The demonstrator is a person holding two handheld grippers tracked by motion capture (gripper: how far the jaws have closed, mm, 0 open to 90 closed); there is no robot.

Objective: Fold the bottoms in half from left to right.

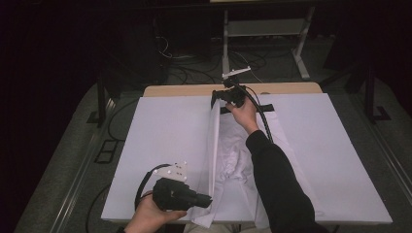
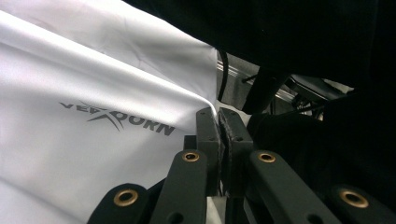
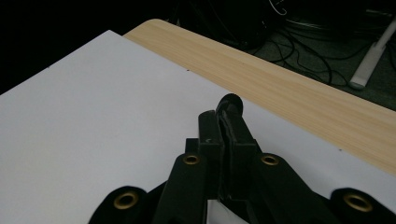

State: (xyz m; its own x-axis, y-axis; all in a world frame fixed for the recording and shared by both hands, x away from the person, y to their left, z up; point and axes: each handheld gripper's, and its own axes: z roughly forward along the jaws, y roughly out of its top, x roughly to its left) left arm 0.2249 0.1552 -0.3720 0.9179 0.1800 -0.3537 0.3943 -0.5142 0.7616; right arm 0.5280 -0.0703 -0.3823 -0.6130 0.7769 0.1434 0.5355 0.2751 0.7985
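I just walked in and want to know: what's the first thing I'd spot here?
A white cloth lifted into a long ridge down the middle of the white table. The right gripper pinches its far end, the left gripper its near end, both with jaws shut. Grey lettering shows on the cloth by the left one.

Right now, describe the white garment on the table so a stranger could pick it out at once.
Start at the white board covering the wooden table. Down its middle lies a white garment, one long edge lifted into a ridge between the left tool near the front and the right tool at the back. It is the only crumpled thing there, and it has grey lettering printed on it.
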